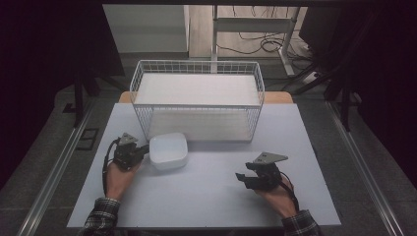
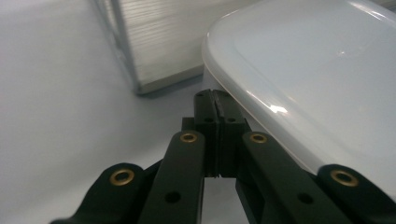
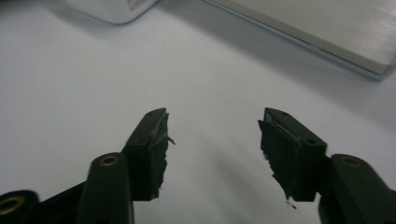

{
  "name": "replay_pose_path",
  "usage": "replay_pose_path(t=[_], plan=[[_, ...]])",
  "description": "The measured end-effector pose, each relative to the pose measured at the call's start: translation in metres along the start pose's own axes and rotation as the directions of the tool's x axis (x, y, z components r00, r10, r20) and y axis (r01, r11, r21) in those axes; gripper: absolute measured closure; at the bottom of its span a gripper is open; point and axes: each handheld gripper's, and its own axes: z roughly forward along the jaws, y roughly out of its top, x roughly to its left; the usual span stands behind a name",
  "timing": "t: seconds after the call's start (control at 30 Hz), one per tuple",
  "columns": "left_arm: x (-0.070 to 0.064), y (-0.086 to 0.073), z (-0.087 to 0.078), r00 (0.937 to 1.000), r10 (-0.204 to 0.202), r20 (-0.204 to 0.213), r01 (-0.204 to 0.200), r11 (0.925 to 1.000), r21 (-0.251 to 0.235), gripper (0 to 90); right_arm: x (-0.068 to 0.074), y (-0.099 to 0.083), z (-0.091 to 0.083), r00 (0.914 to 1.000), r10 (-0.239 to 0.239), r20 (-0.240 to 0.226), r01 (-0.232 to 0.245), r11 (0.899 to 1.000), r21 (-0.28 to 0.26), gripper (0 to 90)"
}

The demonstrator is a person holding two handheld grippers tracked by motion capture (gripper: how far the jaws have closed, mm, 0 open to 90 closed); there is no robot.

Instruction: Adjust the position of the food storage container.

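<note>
— Where is the white container [image 1: 168, 150] sitting?

— It is lying upside down on the pale table [image 1: 206, 196], just in front of the white wire basket [image 1: 197, 100], towards the basket's left end; its flat base is facing up and its corners are rounded.

— And the left gripper [image 1: 143, 149]?

— It is sitting right at the container's left edge, held in the person's left hand [image 1: 119, 174]; in the left gripper view its jaws are pressing flat against each other with nothing between them, and the container's smooth rim [image 2: 299, 88] is running just beside their tips; I cannot tell whether they are touching it.

— What is the right gripper [image 1: 241, 178] doing?

— It is hovering low over bare table near the right front, well apart from the container, pointing left; in the right gripper view its jaws are standing wide apart and holding nothing; the pads [image 3: 156, 149] are looking torn and ragged at their edges; the basket's bottom edge [image 3: 327, 37] is crossing the top right corner.
</note>
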Motion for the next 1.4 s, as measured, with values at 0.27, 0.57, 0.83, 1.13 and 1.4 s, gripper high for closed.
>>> replay_pose_path(t=[0.27, 0.57, 0.83, 1.13, 1.4], plan=[[-0.021, 0.009, 0.013, 0.9969, 0.043, 0.065, -0.044, 0.9990, 0.009, 89.9, -0.001, 0.015, 0.016, 0.9997, -0.023, 0.000, 0.023, 1.000, 0.011, 58.0], [-0.052, 0.018, 0.029, 0.9864, 0.103, 0.128, -0.107, 0.9939, 0.024, 89.9, -0.007, 0.036, 0.038, 0.9998, 0.017, -0.010, -0.017, 1.000, 0.005, 72.2], [-0.058, 0.032, 0.047, 0.9883, 0.120, 0.093, -0.124, 0.9918, 0.033, 89.9, -0.013, 0.059, 0.068, 0.9996, 0.026, 0.012, -0.026, 1.000, -0.010, 88.6], [-0.055, 0.039, 0.066, 0.9891, 0.079, 0.124, -0.083, 0.9960, 0.031, 90.0, -0.016, 0.075, 0.104, 0.9983, 0.016, 0.056, -0.016, 1.000, -0.008, 88.7], [-0.068, 0.034, 0.058, 0.9870, 0.109, 0.118, -0.117, 0.9913, 0.061, 90.0, -0.016, 0.067, 0.097, 0.9981, 0.055, 0.026, -0.055, 0.998, -0.008, 88.6]])
